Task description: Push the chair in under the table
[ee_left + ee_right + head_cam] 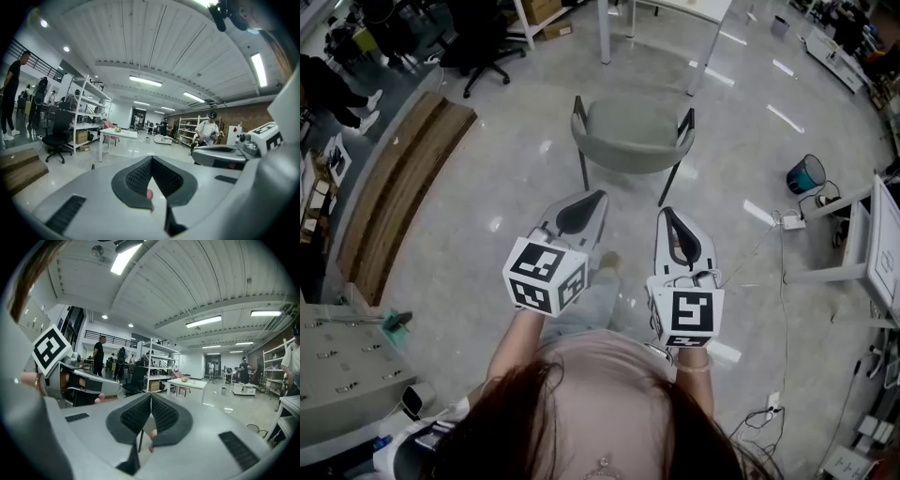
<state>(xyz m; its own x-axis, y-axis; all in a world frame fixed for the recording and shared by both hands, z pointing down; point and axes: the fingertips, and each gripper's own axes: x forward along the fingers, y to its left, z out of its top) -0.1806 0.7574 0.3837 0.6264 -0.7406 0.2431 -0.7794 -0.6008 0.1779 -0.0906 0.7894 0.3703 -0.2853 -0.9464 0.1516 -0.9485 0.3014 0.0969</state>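
A grey-green chair (633,136) with thin black legs stands on the pale floor, its curved back toward me. Beyond it are the legs of a white table (675,11), a gap of floor away from the chair. My left gripper (600,196) and right gripper (667,214) are held side by side short of the chair's back, touching nothing. Both are shut with nothing between the pads. In the left gripper view the shut left gripper (151,160) points level toward the white table (117,133). The right gripper view likewise shows the shut right gripper (150,397) facing the table (190,383).
A black office chair (483,42) stands at the back left beside a wooden step platform (403,178). A blue bucket (806,173), floor cables (787,225) and a white desk (877,244) lie to the right. People stand far off in the room (208,131).
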